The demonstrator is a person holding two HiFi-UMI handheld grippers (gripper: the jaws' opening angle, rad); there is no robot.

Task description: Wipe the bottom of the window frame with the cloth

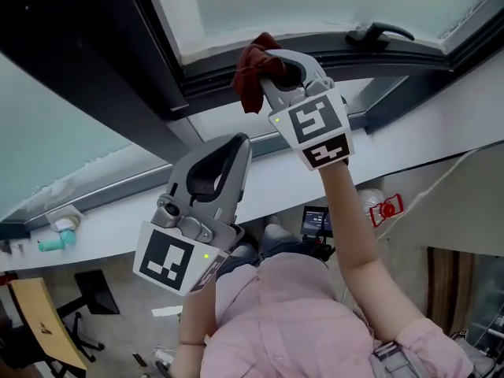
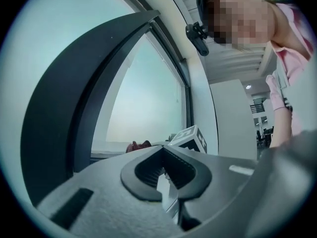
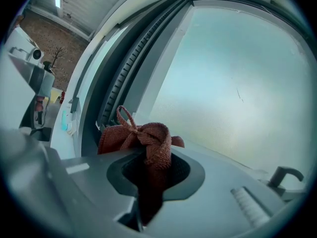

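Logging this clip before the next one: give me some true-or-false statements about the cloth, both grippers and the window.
1. The right gripper has its jaws shut on the cloth. True.
2. The left gripper grips the cloth too. False: its jaws are together on nothing, away from the cloth.
3. The cloth is blue. False: it is reddish-brown.
4. In the head view, a dark window handle sits on the window frame to the right of the cloth. True.
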